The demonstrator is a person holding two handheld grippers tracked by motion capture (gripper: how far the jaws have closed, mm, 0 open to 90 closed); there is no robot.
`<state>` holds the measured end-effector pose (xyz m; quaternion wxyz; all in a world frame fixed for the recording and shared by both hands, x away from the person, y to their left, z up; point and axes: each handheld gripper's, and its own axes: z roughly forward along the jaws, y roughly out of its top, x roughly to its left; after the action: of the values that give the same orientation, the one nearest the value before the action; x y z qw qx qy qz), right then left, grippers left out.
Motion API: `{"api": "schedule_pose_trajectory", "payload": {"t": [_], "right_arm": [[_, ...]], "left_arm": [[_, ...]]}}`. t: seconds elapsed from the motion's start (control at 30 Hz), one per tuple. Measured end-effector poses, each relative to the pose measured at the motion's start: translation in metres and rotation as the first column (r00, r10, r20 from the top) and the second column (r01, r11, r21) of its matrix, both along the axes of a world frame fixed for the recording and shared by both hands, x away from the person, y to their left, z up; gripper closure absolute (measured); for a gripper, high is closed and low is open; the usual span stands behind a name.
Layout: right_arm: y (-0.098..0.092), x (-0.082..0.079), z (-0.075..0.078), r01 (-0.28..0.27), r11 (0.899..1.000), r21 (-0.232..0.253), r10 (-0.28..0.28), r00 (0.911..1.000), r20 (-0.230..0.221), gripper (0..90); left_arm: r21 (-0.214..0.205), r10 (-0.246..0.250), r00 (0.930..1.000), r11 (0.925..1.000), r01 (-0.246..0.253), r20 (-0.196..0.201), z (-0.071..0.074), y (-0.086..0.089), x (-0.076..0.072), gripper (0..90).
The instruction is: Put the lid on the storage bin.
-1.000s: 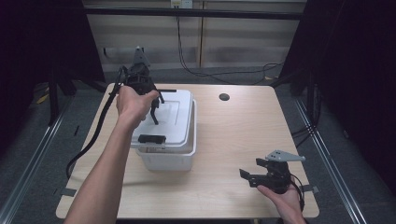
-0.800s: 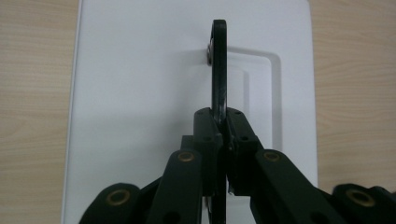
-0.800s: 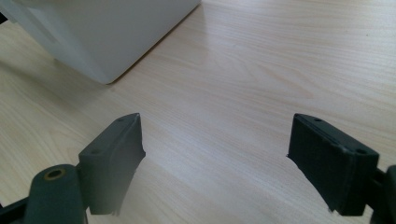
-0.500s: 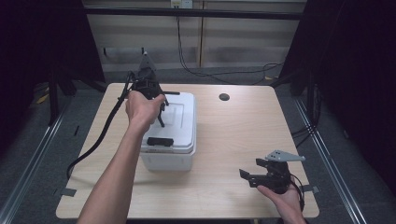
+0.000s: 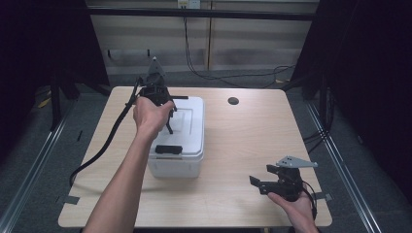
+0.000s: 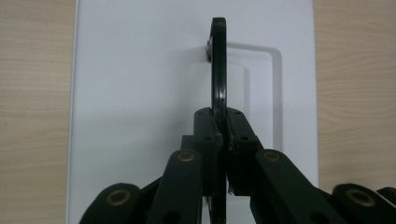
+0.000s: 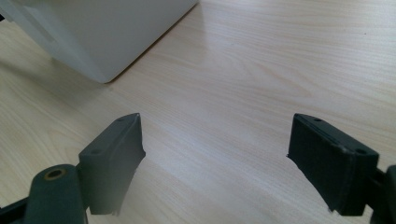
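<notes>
The left tongs (image 6: pixel 223 140) are clamped on the thin black handle (image 6: pixel 218 70) of the white box (image 5: pixel 187 127), which sits on the tabletop (image 5: pixel 252 145) left of centre. In the left gripper view the handle stands on edge between the pads, its pivot rivet at the far end over the lid's shallow recess; in the high view the left tongs (image 5: pixel 165 109) hang over the back half of the lid with the hand (image 5: pixel 151 116) above them. The grip looks narrow: the pads pinch a slim, smooth strip, so it could slide through or twist out if the pull goes sideways rather than straight up. If the black latch (image 5: pixel 168 149) at the near edge of the lid is fastened, lifting would haul the whole box off the tabletop, and it might swing on the handle's pivots or drop if the pinch gives. If the latch is free, the lid alone could come up and tip, leaving the body behind or dragging it askew. The thick cable (image 5: pixel 109 141) trailing from the left tongs runs down beside the box and could snag its corner. The right tongs (image 5: pixel 265 184) rest near the front right corner, their jaws standing wide apart over bare wood in the right gripper view (image 7: pixel 215 163), well apart from the box, so nothing steadies it if it slips.
</notes>
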<state>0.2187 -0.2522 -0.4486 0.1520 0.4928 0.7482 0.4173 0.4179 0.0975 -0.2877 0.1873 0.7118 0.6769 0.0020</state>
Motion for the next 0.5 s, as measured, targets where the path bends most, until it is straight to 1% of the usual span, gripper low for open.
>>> {"api": "schedule_pose_trajectory", "payload": {"t": [0.03,0.07,0.13,0.17,0.23,0.27,0.3,0.33,0.37,0.4,0.5], "right_arm": [[0.0,0.0,0.0,0.0,1.0,0.0,0.0,1.0,0.0,17.3],[0.0,0.0,0.0,0.0,1.0,0.0,0.0,1.0,0.0,17.3],[0.0,0.0,0.0,0.0,1.0,-0.001,0.0,1.0,0.0,17.3],[0.0,0.0,0.0,0.0,1.0,0.0,0.0,1.0,-0.001,17.3],[0.0,0.0,0.0,0.0,1.0,-0.001,0.0,1.0,-0.002,17.3],[0.0,0.0,0.0,0.0,1.0,0.0,0.0,1.0,-0.002,17.3],[0.0,0.0,0.0,-0.001,1.0,0.0,0.001,1.0,0.0,17.3],[0.0,0.0,0.0,0.0,1.0,0.0,0.0,1.0,-0.001,17.3],[0.0,0.0,0.0,0.001,1.0,-0.001,-0.001,1.0,-0.001,17.3],[0.0,0.0,0.0,0.002,1.0,-0.001,-0.002,1.0,-0.002,17.3],[0.0,0.0,0.0,-0.001,1.0,-0.002,0.001,1.0,-0.001,17.3]], "left_arm": [[-0.001,-0.008,1.0,1.0,0.008,-0.004,0.0,0.0,0.0,84.7],[0.003,-0.002,1.0,1.0,0.002,-0.003,-0.001,-0.001,0.0,84.7],[0.005,-0.006,1.0,1.0,0.006,-0.005,-0.003,-0.002,0.0,84.7],[0.003,0.0,0.9999,1.0,0.0,-0.013,-0.003,-0.002,-0.001,84.7],[0.009,-0.002,1.0,1.0,0.002,-0.003,-0.004,-0.004,-0.001,84.7],[0.008,-0.003,0.9999,1.0,0.003,-0.016,-0.005,-0.005,-0.001,84.7],[0.01,0.002,0.9999,0.9999,-0.002,-0.016,-0.007,-0.005,-0.001,84.6],[0.017,-0.007,0.9999,0.9998,0.007,-0.013,-0.007,-0.005,-0.001,84.7],[0.019,-0.009,0.9997,0.9998,0.009,-0.021,-0.008,-0.005,-0.001,84.7],[0.013,-0.006,0.9998,0.9999,0.006,-0.021,-0.009,-0.005,-0.001,84.6],[0.017,-0.006,0.9997,0.9998,0.006,-0.026,-0.011,-0.005,0.0,84.7]]}}
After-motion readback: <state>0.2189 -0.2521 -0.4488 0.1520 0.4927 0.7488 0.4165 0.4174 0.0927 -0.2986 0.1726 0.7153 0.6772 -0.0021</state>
